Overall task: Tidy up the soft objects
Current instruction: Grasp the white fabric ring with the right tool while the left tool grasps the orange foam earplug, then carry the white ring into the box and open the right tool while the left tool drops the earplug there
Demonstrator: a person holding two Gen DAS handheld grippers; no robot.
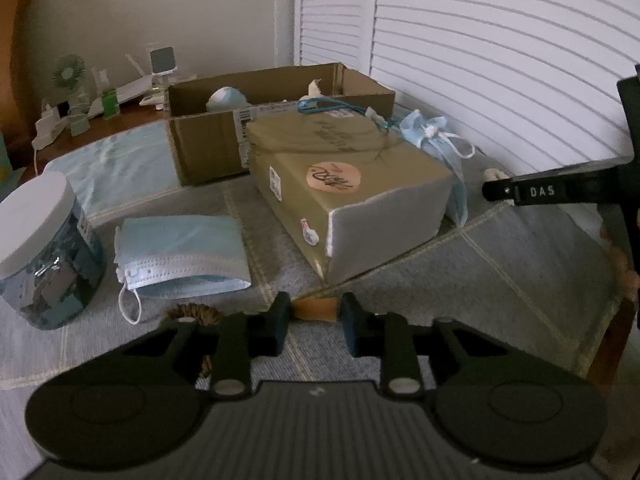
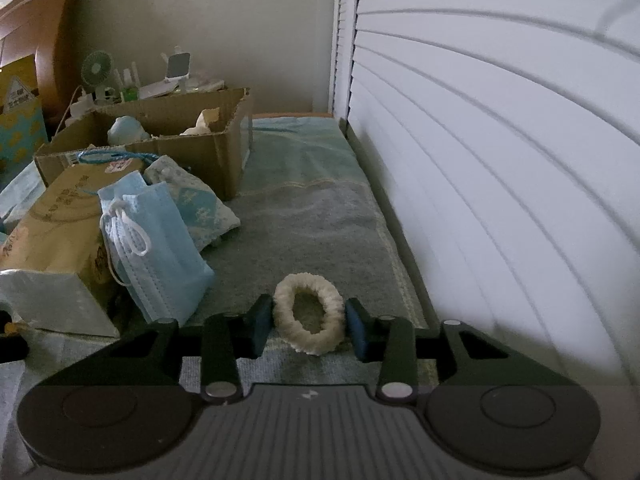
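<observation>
My right gripper [image 2: 308, 326] is open, its fingers on either side of a cream fluffy hair scrunchie [image 2: 309, 313] lying on the grey towel [image 2: 320, 224]. My left gripper [image 1: 314, 328] is open and empty, low over the towel [image 1: 500, 264], with a tan object [image 1: 314, 309] lying just beyond its fingertips. A folded blue face mask [image 1: 180, 252] lies to its left front. A second blue mask [image 2: 154, 240] [image 1: 436, 136] leans on a tan tissue pack [image 1: 344, 184] [image 2: 60, 216]. An open cardboard box [image 1: 276, 128] [image 2: 160, 144] behind holds a few soft items. The right gripper's finger [image 1: 552, 192] shows at right.
A clear jar with a white lid [image 1: 44, 248] stands at the left. A brown braided ring [image 1: 192, 314] lies by the left finger. A patterned blue cloth [image 2: 200, 204] lies beside the box. White louvred doors [image 2: 500, 160] bound the right side. A small fan [image 1: 69, 72] and clutter stand behind.
</observation>
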